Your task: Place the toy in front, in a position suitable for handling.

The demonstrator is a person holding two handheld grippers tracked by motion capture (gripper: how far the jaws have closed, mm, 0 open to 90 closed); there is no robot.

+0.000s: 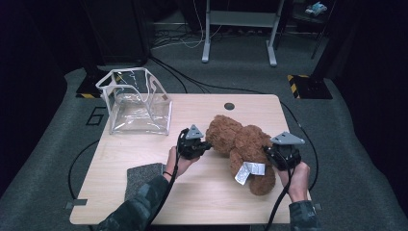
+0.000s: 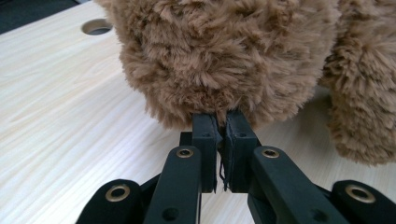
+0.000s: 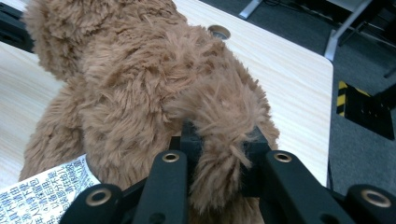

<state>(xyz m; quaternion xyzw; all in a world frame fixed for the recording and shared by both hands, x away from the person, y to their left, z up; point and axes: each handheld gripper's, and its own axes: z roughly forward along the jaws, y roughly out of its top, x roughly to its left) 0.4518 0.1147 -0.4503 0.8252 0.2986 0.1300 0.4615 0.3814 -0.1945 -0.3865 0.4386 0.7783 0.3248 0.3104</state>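
Observation:
A brown plush teddy bear lies on the light wooden table, with a white printed label hanging from it. My left gripper is shut on the fur at the bear's left end; in the left gripper view the jaws pinch a tuft of the bear at the left gripper tips. My right gripper is shut on a furry limb at the bear's right side; the right gripper view has the bear with a lock of fur clamped in the right gripper. The label shows at lower left.
A clear plastic box with white edging stands open at the table's far left. A grey cloth pad lies near the front left edge. A round cable hole sits at the table's far edge. Cables and a desk frame are on the floor beyond.

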